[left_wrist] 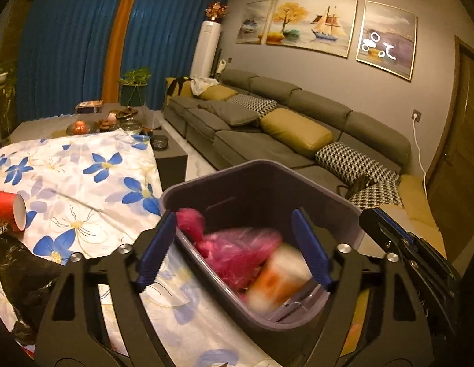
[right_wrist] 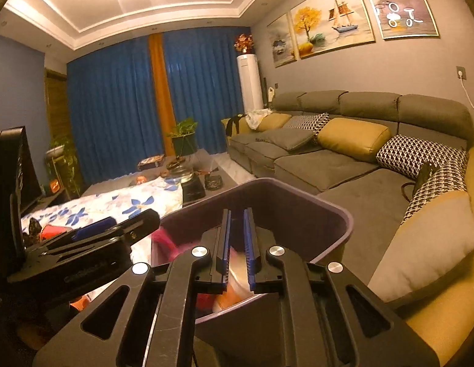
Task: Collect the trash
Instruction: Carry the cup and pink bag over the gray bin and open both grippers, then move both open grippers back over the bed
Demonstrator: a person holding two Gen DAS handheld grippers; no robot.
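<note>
Left gripper [left_wrist: 234,247] is hovering over the near rim of the purple bin [left_wrist: 328,195], jaws standing wide apart with nothing pinched between them. Inside the bin a white-and-orange cup [left_wrist: 279,278] is showing as a motion-blurred streak, lying tilted against a crumpled pink plastic bag [left_wrist: 237,253]; whether the cup is resting or mid-air cannot be told. Right gripper [right_wrist: 237,241] is sitting at the bin's near right side, its blue pads nearly together with a narrow slit between them, pressing on nothing visible; the bin rim [right_wrist: 344,214] is lying just beyond them. In the left wrist view the right gripper's body is poking in at the right edge, just beside the bin.

Bin is standing at the right edge of a floral cloth [left_wrist: 84,183] covering a low table. At the left on the cloth, a red paper cup [left_wrist: 7,211] is lying on its side, mouth facing right, with a black plastic bag [left_wrist: 23,269] crumpled just near of it. Farther off, a dark coffee table [left_wrist: 172,153] is carrying small items. A grey sofa [left_wrist: 267,140] with yellow and houndstooth cushions is running along the right wall.
</note>
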